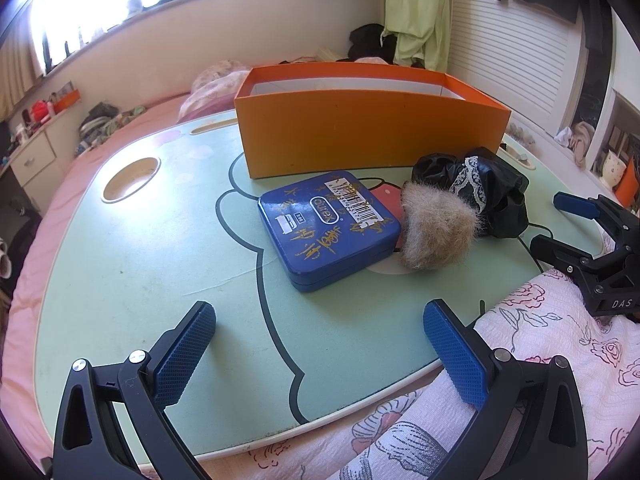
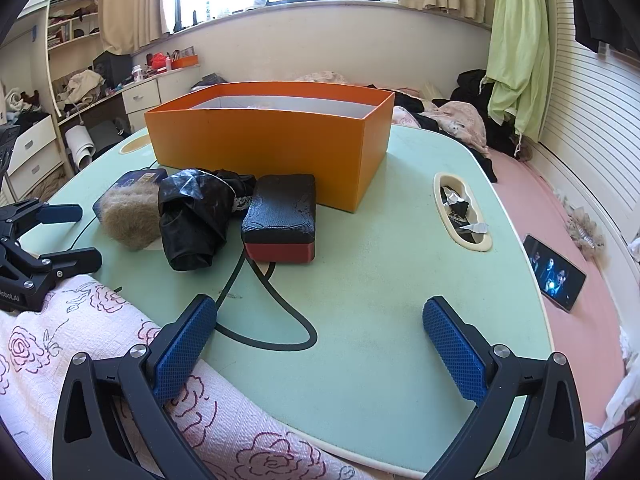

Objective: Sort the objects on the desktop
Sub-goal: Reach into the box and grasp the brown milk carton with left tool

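Both units are hovering low over the near edge of the pale green table (image 2: 400, 264), which is sitting on a bed with a pink sheet.

Left hand-held gripper (image 1: 320, 344): jaws standing wide apart, nothing between the blue pads, released. Right hand-held gripper (image 2: 320, 344): likewise spread to full width, empty, pads clear of every object.

Objects on the table:
- Orange box (image 2: 280, 148), open top, white inside, sitting at the far middle.
- Blue tin (image 1: 328, 228) with gold writing and a barcode sticker, lying flat just in front of the box.
- Tan fur puff (image 1: 436, 228), touching the tin's right edge in the left wrist view.
- Black crumpled cloth with white lace trim (image 1: 480, 196), pressing against the fur puff on its other side.
- Black-lidded red case (image 2: 280, 220), resting beside the cloth and just in front of the orange box.

A slot in the table at the right is holding scraps of wrapper (image 2: 464, 212). A phone (image 2: 554, 272) with a lit screen is lying on the pink sheet. Floral fabric (image 2: 100, 344) is covering the nearest foreground.
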### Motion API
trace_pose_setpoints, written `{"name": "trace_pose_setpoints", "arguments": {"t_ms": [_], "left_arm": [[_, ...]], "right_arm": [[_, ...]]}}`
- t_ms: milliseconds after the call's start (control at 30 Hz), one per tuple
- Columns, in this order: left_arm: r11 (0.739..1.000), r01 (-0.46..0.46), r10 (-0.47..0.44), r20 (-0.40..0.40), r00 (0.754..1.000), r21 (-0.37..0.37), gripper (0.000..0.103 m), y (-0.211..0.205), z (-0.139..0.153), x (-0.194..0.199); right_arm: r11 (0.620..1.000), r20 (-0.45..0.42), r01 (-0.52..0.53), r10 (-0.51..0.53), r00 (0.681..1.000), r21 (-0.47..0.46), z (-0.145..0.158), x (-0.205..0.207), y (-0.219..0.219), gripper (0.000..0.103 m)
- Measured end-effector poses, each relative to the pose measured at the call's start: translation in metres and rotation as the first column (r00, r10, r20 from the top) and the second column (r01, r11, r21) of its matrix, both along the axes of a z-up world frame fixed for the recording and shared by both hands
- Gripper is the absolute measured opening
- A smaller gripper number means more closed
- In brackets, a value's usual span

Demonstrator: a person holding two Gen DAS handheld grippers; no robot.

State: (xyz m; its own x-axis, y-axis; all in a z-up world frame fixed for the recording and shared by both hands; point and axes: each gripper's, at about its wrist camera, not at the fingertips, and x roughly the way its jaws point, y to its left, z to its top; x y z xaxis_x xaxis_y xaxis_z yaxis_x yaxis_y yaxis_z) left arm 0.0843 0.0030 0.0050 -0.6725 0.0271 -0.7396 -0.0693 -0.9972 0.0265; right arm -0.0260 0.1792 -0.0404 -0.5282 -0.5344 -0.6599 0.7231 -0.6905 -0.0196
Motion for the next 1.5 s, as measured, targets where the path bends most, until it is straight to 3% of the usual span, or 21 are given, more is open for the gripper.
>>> {"name": "trace_pose_setpoints", "arguments": {"t_ms": [167,333,467,600,667,733,900,967,1033,1167,1300,1367,1500], "left_arm": [[0.999,0.034,-0.034,0.0,0.999,0.007,0.1,0.0,0.005,0.002],[0.998,0.038,-0.033,-0.089,0.995,0.057,0.099,-0.007,0.04,0.007],[0.995,0.002,0.014,-0.156,0.988,0.099,0.078,-0.013,0.073,-0.003],[0.99,0.009,0.012,-0.152,0.988,0.141,0.07,-0.019,0.099,-0.035],[0.986,-0.001,0.021,-0.124,0.992,0.165,0.058,-0.02,0.11,-0.059],[0.98,-0.005,0.02,-0.078,0.997,0.197,0.053,-0.019,0.116,-0.089],[0.976,-0.096,0.077,0.104,0.992,0.193,0.052,-0.009,0.094,-0.173],[0.978,-0.127,0.096,0.18,0.979,0.165,0.039,-0.002,0.075,-0.201],[0.986,-0.138,0.114,0.23,0.967,0.094,0.034,0.009,0.059,-0.219],[0.98,-0.157,0.183,0.248,0.951,-0.123,0.034,0.024,0.04,-0.238],[0.964,-0.123,0.18,0.24,0.954,-0.234,0.037,0.034,0.032,-0.243],[0.947,-0.085,0.166,0.245,0.955,-0.309,0.045,0.037,0.025,-0.246],[0.941,-0.071,0.157,0.241,0.958,-0.332,0.046,0.033,0.023,-0.249]], "right_arm": [[1.0,-0.001,-0.001,0.001,1.0,-0.001,-0.002,0.001,0.001,0.103],[1.0,-0.001,-0.002,0.002,1.0,-0.003,-0.004,0.002,0.002,0.103],[1.0,-0.002,-0.002,0.002,1.0,-0.003,-0.004,0.002,0.002,0.103],[1.0,-0.003,-0.003,0.003,1.0,-0.003,-0.005,0.002,0.002,0.103],[1.0,-0.003,-0.004,0.004,1.0,-0.004,-0.005,0.002,0.002,0.103],[1.0,-0.003,-0.004,0.004,1.0,-0.004,-0.005,0.002,0.003,0.103],[1.0,-0.004,-0.004,0.004,1.0,-0.004,-0.005,0.002,0.003,0.103],[1.0,-0.004,-0.005,0.005,1.0,-0.005,-0.005,0.002,0.003,0.103],[1.0,-0.005,-0.005,0.005,1.0,-0.005,-0.005,0.002,0.003,0.103],[1.0,-0.006,-0.005,0.005,1.0,-0.006,-0.005,0.002,0.003,0.103],[1.0,-0.007,-0.005,0.005,1.0,-0.007,-0.004,0.002,0.002,0.103],[1.0,-0.007,-0.006,0.006,1.0,-0.007,-0.004,0.002,0.002,0.103],[1.0,-0.007,-0.006,0.006,1.0,-0.008,-0.005,0.002,0.002,0.103]]}}
